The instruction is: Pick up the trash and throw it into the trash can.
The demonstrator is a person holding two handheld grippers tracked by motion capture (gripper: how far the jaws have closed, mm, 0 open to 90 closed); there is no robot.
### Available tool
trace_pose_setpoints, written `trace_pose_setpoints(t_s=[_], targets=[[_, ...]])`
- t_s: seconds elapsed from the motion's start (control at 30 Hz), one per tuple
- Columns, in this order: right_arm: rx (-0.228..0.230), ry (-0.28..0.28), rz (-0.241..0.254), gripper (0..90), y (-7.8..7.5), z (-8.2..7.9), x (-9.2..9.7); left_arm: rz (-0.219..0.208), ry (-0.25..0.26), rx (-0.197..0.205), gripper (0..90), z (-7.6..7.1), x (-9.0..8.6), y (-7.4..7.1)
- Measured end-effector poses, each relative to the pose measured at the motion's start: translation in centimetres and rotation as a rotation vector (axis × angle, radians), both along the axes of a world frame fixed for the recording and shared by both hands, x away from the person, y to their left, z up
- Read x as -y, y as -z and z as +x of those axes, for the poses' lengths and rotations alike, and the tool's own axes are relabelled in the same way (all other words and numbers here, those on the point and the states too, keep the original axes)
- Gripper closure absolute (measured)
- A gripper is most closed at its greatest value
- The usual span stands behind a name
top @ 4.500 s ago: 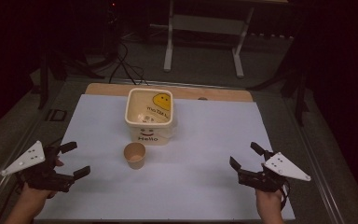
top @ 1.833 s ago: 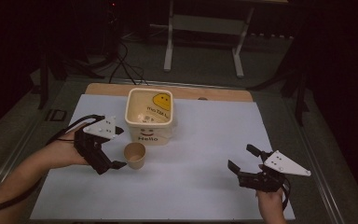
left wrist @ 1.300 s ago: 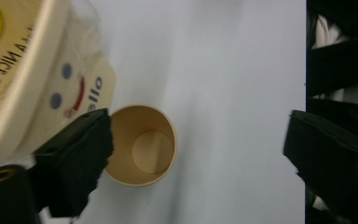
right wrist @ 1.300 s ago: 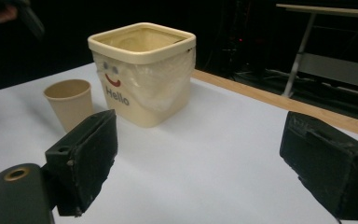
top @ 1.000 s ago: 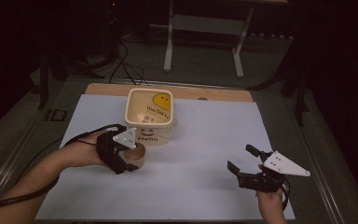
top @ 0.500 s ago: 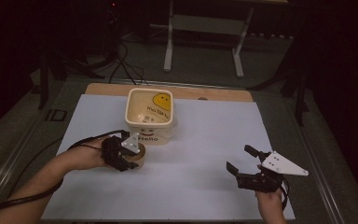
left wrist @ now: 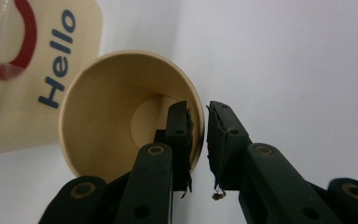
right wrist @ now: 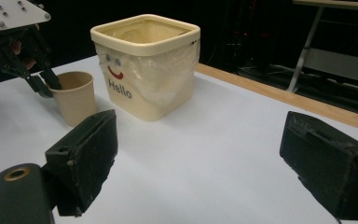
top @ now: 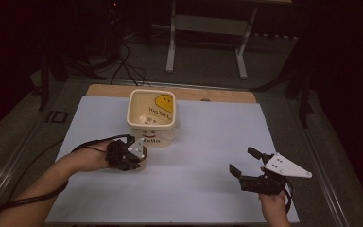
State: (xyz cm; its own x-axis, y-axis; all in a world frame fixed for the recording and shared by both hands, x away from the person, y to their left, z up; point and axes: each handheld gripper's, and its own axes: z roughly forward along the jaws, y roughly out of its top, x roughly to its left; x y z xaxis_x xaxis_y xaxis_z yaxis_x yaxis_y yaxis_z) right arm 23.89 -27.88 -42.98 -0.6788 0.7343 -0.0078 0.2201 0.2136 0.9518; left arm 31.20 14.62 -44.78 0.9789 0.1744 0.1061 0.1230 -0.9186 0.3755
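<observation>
A tan paper cup stands upright on the white sheet, just in front of a cream tub with a smiley face and "Hello" on its side. My left gripper has one jaw inside the cup and one outside, pinching the wall at the rim. In the high view the left gripper covers most of the cup. The right gripper view shows the cup, the tub and the left gripper at the cup's rim. My right gripper rests low at the front right, open and holding nothing.
The white sheet covers the tabletop, with a wooden strip along its far edge. A clear liner is bunched around the tub's side. A metal stand and cables lie on the dark floor beyond.
My left gripper swept in from the table's left side to the cup and has closed on its rim. The right gripper has barely moved.
</observation>
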Motion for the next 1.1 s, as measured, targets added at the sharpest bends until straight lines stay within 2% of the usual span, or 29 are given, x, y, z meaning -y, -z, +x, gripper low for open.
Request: trace_pose_setpoints(t_s=[0.07, 0.3, 0.37, 0.4, 0.43, 0.47, 0.5, 0.53, 0.67, 0.83, 1.1], targets=[[0.002, 0.001, -0.001, 11.2, 0.0, 0.0, 0.0, 0.003, 0.009, 0.0, 85.2, 0.0, 0.1, 0.1], [-0.003, 0.005, -0.003, 11.2, 0.0, 0.0, 0.1, -0.003, 0.021, 0.026, 87.7, 0.0, 0.1, 0.0], [-0.001, 0.006, -0.001, 11.2, 0.0, 0.0, 0.1, -0.009, 0.02, 0.038, 88.1, 0.0, 0.0, -0.3], [-0.001, 0.005, -0.001, 11.2, 0.0, 0.0, 0.1, -0.012, 0.033, 0.068, 88.1, -0.1, -0.1, -0.5], [-0.001, 0.005, -0.001, 11.2, 0.0, 0.0, 0.1, -0.012, 0.033, 0.068, 88.4, -0.1, -0.1, -0.5], [-0.001, 0.005, -0.001, 11.2, 0.0, 0.0, 0.1, -0.019, 0.041, 0.05, 88.4, -0.2, -0.2, -0.6], [-0.003, 0.004, 0.002, 11.2, 0.0, 0.0, 0.1, -0.019, 0.054, 0.066, 88.4, -0.3, -0.2, -0.7], [-0.003, 0.005, 0.002, 11.2, 0.0, 0.0, 0.1, -0.021, 0.082, 0.056, 88.8, -0.6, -0.3, -0.9], [-0.001, 0.004, 0.004, 11.2, 0.0, 0.0, 0.0, -0.01, 0.112, 0.056, 88.9, -1.0, -0.3, -1.3], [0.0, 0.005, 0.003, 11.2, 0.0, 0.0, 0.0, -0.023, 0.123, 0.045, 89.0, -1.3, -0.4, -2.0], [-0.004, 0.004, 0.004, 11.2, 0.0, 0.1, -0.1, -0.059, 0.132, 0.04, 89.0, -2.0, -0.7, -4.1]])
